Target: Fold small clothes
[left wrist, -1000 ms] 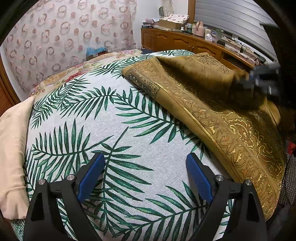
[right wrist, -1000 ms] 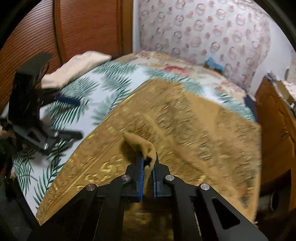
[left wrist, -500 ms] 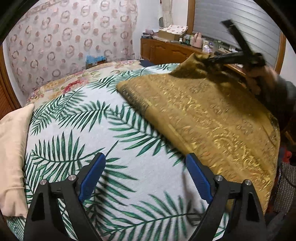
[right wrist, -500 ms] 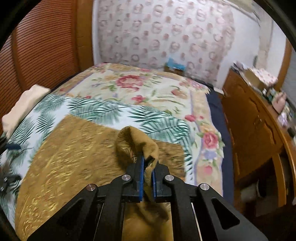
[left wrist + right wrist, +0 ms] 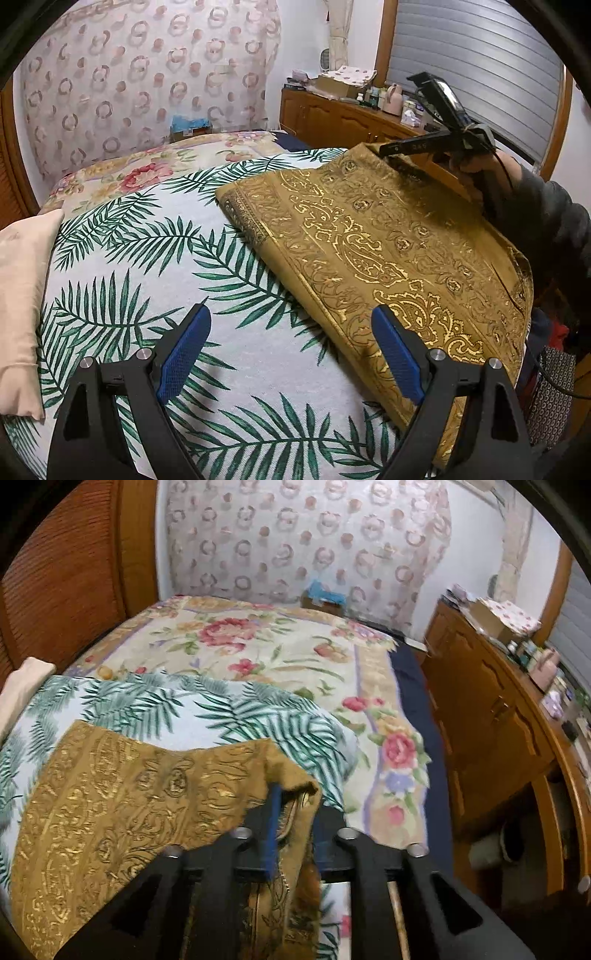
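A gold-patterned brown cloth (image 5: 388, 251) lies folded on the palm-leaf sheet (image 5: 207, 280) of the bed, toward its right side. My left gripper (image 5: 291, 354) is open and empty, low over the sheet beside the cloth's near edge. My right gripper (image 5: 293, 812) holds the cloth's far corner (image 5: 291, 775); its blue pads have parted a little with the cloth still between them. In the left wrist view the right gripper (image 5: 388, 149) rests at the cloth's far right corner. The cloth also shows in the right wrist view (image 5: 122, 805).
A cream pillow (image 5: 18, 295) lies at the bed's left edge. A floral bedspread (image 5: 258, 653) covers the far part of the bed. A wooden cabinet (image 5: 491, 720) with bottles and boxes stands along the right wall. A wooden headboard (image 5: 66, 576) is on the left.
My right gripper carried the cloth corner over to the far right, laying the fold flat, and its jaws have started to part. My left gripper stayed in place, open.
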